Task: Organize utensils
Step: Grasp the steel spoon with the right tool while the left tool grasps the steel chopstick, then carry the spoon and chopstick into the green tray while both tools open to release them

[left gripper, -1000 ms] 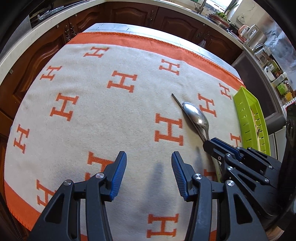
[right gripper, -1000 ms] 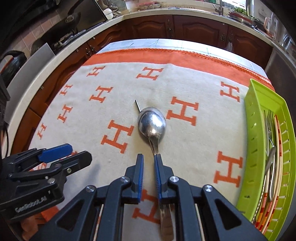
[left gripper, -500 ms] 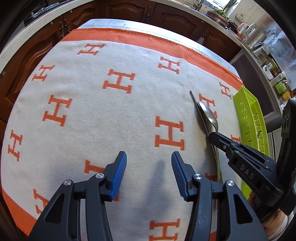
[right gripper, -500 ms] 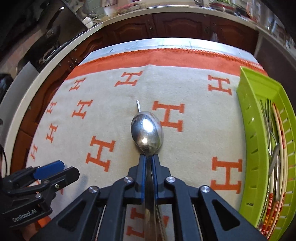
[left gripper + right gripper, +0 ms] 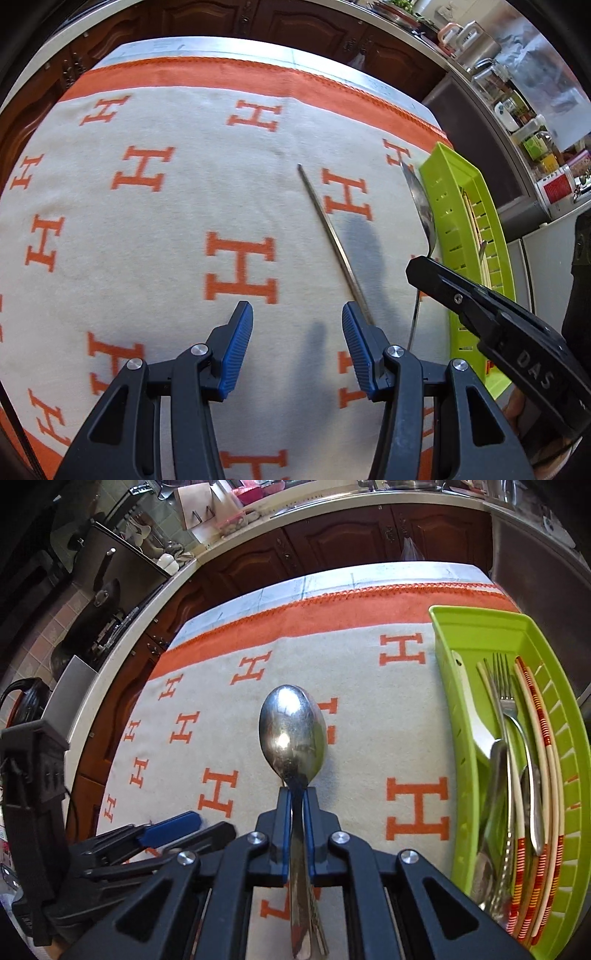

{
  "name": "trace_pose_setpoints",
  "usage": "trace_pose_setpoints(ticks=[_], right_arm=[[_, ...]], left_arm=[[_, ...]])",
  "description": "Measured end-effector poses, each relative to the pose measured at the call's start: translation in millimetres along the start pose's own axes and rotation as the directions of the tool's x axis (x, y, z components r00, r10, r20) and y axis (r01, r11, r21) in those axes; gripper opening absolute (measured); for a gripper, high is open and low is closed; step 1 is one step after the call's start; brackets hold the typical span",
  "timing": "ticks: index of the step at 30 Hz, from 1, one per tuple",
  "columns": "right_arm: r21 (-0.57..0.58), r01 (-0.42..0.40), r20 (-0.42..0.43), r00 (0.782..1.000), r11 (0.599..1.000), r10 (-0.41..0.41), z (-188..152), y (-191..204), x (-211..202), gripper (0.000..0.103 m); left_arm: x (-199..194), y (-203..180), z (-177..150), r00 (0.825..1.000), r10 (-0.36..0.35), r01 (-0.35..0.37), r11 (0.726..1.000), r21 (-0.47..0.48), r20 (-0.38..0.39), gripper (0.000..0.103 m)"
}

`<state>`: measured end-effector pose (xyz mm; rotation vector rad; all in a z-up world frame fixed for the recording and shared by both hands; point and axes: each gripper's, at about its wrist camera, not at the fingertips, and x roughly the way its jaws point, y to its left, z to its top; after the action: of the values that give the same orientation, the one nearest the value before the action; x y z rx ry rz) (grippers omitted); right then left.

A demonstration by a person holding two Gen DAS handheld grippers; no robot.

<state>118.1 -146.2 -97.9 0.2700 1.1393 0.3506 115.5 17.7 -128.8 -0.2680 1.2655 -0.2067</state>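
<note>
Right gripper fingers clamped on the spoon neck, bowl ahead, green tray right of them, left gripper fingers half open, empty, a metal chopstick just ahead

- The spoon is seen to be polished metal, its bowl glossy and mirror-like.
- The thin rod on the cloth is shown as dull grey metal.
- The cloth is woven, matt and slightly fuzzy.
- The green tray is made of smooth, slightly shiny plastic.
- The finger pads of the left gripper are ribbed blue, the frames matt black.
- The cabinets are finished in dark varnished wood.
</note>
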Motion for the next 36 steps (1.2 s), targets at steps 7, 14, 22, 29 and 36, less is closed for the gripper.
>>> trace_pose_setpoints(ticks=[7, 14, 22, 29, 36], right_arm=[[0.017, -0.005, 0.038, 0.999, 1.000, 0.005, -6, -10, -19, 0.006], [0.039, 0.001, 0.063, 0.998, 0.999, -0.004, -16, -25, -37, 0.006], [0.072, -0.016, 0.088, 0.996, 0.997, 0.009, -24, -38, -54, 0.006], [0.082, -0.040, 0.112, 0.993, 0.996, 0.031, -26, -44, -66, 0.006], [0.081, -0.056, 0.133, 0.990, 0.995, 0.044, -29, -46, -78, 0.006]], left_arm=[[22, -19, 10, 0.999, -0.010, 0.009, 0.999, -0.042, -0.044, 0.048], [34, -52, 12, 0.992, 0.109, -0.108, 0.994, 0.005, -0.060, 0.029], [36, -63, 7, 0.995, 0.082, -0.082, 0.997, 0.008, -0.052, 0.003], [6, -48, 1, 0.999, 0.041, -0.041, 0.999, -0.001, -0.008, 0.002], [-20, -55, 1, 1.000, 0.018, -0.019, 1.000, 0.016, 0.025, 0.002]])
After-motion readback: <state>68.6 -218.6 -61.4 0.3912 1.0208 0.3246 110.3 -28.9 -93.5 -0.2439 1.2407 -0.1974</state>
